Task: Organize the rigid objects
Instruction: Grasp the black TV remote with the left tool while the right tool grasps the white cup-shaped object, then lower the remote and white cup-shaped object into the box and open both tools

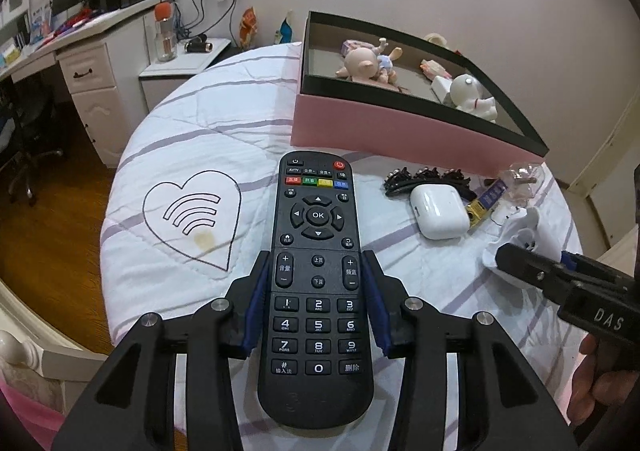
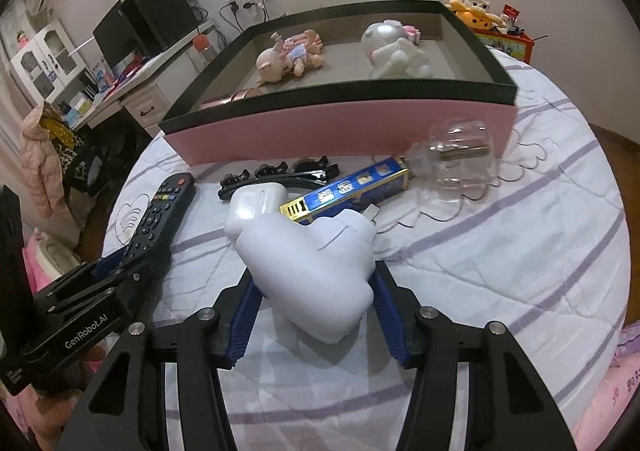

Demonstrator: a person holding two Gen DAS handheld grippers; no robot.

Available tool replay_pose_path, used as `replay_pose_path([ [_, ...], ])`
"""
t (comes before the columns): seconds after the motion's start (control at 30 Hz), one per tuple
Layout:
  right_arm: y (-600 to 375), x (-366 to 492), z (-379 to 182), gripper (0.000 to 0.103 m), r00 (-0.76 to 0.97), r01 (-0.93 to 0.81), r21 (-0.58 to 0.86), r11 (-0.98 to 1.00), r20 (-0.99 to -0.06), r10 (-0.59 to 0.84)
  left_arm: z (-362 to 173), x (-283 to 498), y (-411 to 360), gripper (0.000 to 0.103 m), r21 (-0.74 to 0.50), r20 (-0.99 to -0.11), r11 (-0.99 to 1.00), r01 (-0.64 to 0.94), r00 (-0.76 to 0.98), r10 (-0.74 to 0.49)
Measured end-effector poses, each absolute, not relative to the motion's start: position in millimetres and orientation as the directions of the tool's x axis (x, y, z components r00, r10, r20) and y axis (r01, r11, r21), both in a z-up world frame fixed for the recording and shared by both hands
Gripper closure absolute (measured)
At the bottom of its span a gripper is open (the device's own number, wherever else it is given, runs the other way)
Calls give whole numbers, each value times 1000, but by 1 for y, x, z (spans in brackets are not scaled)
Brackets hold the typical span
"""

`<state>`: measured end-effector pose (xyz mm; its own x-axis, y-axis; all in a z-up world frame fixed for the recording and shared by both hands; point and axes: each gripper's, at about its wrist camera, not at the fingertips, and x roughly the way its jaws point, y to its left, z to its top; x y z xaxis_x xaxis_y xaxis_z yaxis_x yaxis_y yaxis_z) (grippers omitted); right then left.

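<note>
My left gripper [image 1: 318,303] is clamped on the one black remote [image 1: 318,251], which sticks out toward 12 o'clock. My right gripper [image 2: 312,291] pinches one white figurine [image 2: 308,267]. Beyond: one earbud case [image 2: 256,207], then the pink box [image 2: 340,131] holding two dolls.

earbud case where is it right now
The earbud case lies on the bed in front of the pink box, right of the remote, with the hair clips just behind it.
</note>
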<state>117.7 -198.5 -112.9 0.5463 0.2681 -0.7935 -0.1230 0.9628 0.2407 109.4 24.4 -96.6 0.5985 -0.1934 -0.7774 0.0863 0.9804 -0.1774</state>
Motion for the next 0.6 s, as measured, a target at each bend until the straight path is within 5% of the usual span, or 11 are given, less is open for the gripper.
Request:
replay_pose_path([
  [0.6, -227, 129, -21, 48, 684, -137, 194, 971, -691, 234, -7, 122, 16, 59, -182, -680, 969, 169, 690, -248],
])
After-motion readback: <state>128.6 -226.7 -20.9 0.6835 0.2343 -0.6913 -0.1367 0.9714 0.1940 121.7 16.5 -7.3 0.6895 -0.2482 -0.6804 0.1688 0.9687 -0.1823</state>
